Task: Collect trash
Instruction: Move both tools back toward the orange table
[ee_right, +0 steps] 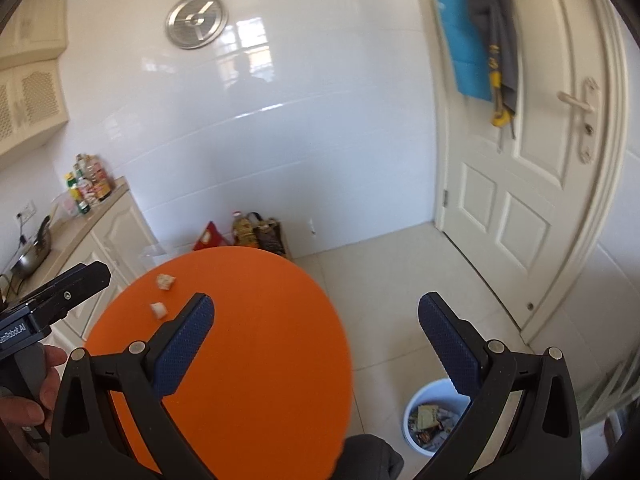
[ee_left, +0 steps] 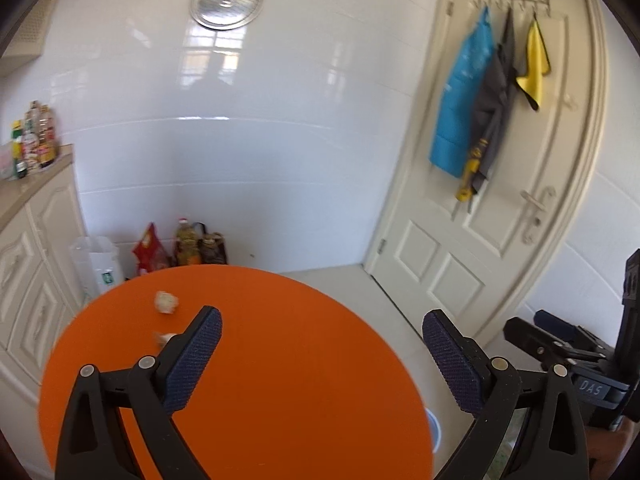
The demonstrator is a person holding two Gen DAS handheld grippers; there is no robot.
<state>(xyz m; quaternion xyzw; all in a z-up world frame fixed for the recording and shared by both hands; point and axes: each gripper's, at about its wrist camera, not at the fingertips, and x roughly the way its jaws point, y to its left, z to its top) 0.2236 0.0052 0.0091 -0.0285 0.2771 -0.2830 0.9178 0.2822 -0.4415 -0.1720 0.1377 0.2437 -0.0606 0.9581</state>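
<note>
Two crumpled scraps of trash, the far scrap [ee_right: 165,281] and the near scrap [ee_right: 159,310], lie at eleven o'clock on my orange counter [ee_right: 248,360], nearer my left gripper [ee_left: 322,354] than my right gripper [ee_right: 316,336], both jaws wide and empty.

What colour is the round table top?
Bright orange table top, plain and unpatterned; clearest in the right wrist view.

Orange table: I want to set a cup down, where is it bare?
The orange table is bare across its middle, near and right parts. Only the far left edge is taken, by two crumpled scraps.
</note>
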